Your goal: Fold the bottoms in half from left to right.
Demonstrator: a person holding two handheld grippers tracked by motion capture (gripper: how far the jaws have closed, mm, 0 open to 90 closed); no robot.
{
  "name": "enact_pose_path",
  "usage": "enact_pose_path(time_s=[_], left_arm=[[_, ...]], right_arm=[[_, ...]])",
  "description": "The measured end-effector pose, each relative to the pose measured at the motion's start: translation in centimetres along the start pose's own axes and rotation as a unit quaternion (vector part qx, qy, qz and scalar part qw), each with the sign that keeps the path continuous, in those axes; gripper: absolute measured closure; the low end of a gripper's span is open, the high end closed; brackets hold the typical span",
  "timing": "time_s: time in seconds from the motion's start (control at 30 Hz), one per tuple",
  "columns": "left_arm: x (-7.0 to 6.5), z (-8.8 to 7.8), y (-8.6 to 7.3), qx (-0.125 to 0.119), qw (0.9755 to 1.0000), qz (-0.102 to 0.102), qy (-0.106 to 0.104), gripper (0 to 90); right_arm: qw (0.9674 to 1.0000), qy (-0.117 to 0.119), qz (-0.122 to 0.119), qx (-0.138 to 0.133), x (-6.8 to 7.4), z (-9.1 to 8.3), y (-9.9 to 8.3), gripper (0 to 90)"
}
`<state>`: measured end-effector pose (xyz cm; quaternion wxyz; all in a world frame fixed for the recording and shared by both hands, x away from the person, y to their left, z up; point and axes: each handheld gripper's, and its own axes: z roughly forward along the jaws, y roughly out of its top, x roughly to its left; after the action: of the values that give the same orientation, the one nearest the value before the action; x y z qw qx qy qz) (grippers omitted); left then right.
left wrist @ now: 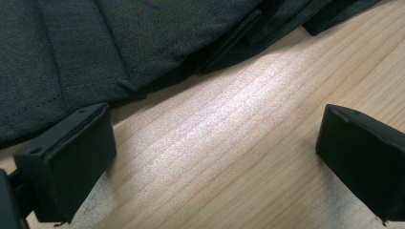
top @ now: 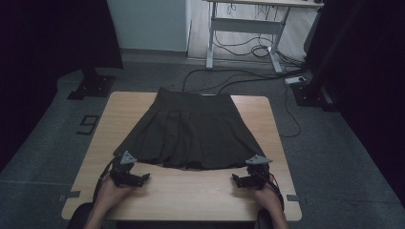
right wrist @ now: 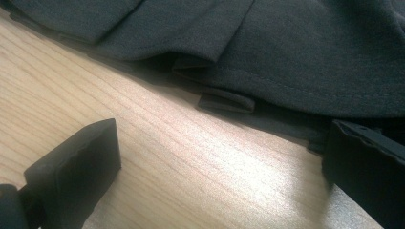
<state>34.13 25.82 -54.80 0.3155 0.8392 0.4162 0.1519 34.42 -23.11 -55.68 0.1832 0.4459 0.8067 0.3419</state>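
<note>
Left gripper (top: 128,168) and right gripper (top: 252,170) low (jaws spread).

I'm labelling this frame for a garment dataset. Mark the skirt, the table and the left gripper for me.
skirt (top: 191,131): high view, middle of the pleated cloth.
table (top: 191,195): high view, bare wood near the front edge.
left gripper (top: 145,178): high view, midway between its open jaws.

Dark pleated skirt (top: 188,129) lies flat, hem toward the person.
</note>
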Motion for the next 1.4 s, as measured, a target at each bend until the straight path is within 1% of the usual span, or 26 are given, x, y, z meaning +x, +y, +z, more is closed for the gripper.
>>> enact_pose_path(time_s=[0.37,0.47,0.57,0.6,0.67,0.73,0.77,0.8,0.83,0.87,0.9,0.93,0.97,1.0,1.03,1.07,1.1,1.13,1.2,1.23,1.27,1.3,1.33,1.37,1.4], left_arm=[[0.0,0.0,0.0,0.000,1.0000,0.000,0.000,0.0],[0.0,0.0,0.0,0.000,1.0000,0.000,0.000,0.0],[-0.1,0.0,0.1,0.002,1.0000,-0.003,0.002,0.0],[-0.2,0.0,0.2,0.007,1.0000,-0.005,0.004,0.4],[-0.2,-0.1,0.3,0.010,0.9999,-0.006,0.003,1.3],[0.1,-0.3,0.7,0.016,0.9999,-0.005,0.002,3.9],[0.1,-0.3,0.7,0.016,0.9999,-0.005,0.002,3.9],[0.3,-0.6,1.2,0.012,0.9999,0.000,0.011,3.9],[0.3,-0.6,1.2,0.012,0.9999,0.000,0.011,3.9],[0.5,-0.8,1.6,0.009,0.9998,0.004,0.016,3.9],[0.7,-1.0,2.0,0.006,0.9998,0.005,0.018,3.8],[1.3,-1.4,2.8,-0.002,0.9998,0.002,0.018,3.8],[1.3,-1.4,2.8,-0.002,0.9998,0.002,0.018,4.0],[2.0,-1.6,3.7,-0.010,0.9998,-0.001,0.014,4.5],[2.0,-1.6,3.7,-0.010,0.9998,-0.001,0.014,5.4],[2.9,-1.7,4.5,-0.019,0.9996,-0.009,0.017,6.7],[2.9,-1.7,4.5,-0.019,0.9996,-0.009,0.017,8.2],[4.1,-1.7,5.2,-0.032,0.9991,-0.020,0.017,10.5],[5.3,-1.4,5.7,-0.039,0.9983,-0.035,0.024,15.0],[5.3,-1.4,5.7,-0.039,0.9983,-0.035,0.024,16.4],[5.8,-1.1,5.7,-0.041,0.9980,-0.040,0.025,16.4],[6.1,-0.9,5.7,-0.041,0.9979,-0.042,0.027,19.9],[6.5,-0.7,5.6,-0.039,0.9976,-0.045,0.035,28.4],[6.8,-0.4,5.4,-0.035,0.9972,-0.048,0.045,28.4],[7.2,0.2,4.9,-0.027,0.9973,-0.053,0.042,36.9]], right_arm=[[1.0000,-0.002,0.001,0.000,0.0,0.0,0.0,0.0],[1.0000,-0.001,-0.001,0.006,0.0,0.0,0.1,0.0],[0.9999,0.002,-0.003,0.012,0.0,-0.1,0.2,0.0],[0.9998,0.004,-0.002,0.018,0.0,-0.2,0.2,0.0],[0.9998,0.007,-0.001,0.020,0.0,-0.3,0.3,0.0],[0.9996,0.018,0.005,0.020,0.0,-0.5,0.4,0.0],[0.9996,0.018,0.005,0.020,0.0,-0.5,0.4,0.0],[0.9997,0.019,0.009,0.013,0.1,-0.8,0.7,0.0],[0.9997,0.019,0.009,0.013,0.1,-0.8,0.7,0.0],[0.9998,0.019,0.008,0.007,0.3,-1.0,1.0,0.0],[0.9998,0.020,0.005,-0.003,0.6,-1.4,1.6,0.0],[0.9997,0.022,0.005,-0.008,0.7,-1.5,2.0,0.2],[0.9997,0.022,0.005,-0.008,0.7,-1.5,2.0,0.2],[0.9995,0.026,0.010,-0.015,0.9,-1.7,2.9,1.6],[0.9994,0.027,0.015,-0.018,1.0,-1.7,3.5,2.2],[0.9993,0.027,0.018,-0.020,1.0,-1.8,4.0,2.8],[0.9993,0.027,0.018,-0.020,1.0,-1.8,4.0,2.8],[0.9991,0.029,0.021,-0.024,1.1,-1.8,5.1,4.0],[0.9991,0.030,0.018,-0.023,1.1,-1.6,6.0,5.7],[0.9991,0.030,0.018,-0.023,1.1,-1.6,6.0,5.7],[0.9993,0.026,0.019,-0.019,1.1,-1.3,6.5,7.4],[0.9994,0.022,0.020,-0.016,1.0,-0.9,6.8,9.1],[0.9993,0.019,0.028,-0.012,0.9,-0.2,7.2,14.2],[0.9993,0.019,0.028,-0.012,0.9,-0.2,7.2,14.2],[0.9995,0.006,0.032,-0.001,0.8,0.8,7.2,16.5]])
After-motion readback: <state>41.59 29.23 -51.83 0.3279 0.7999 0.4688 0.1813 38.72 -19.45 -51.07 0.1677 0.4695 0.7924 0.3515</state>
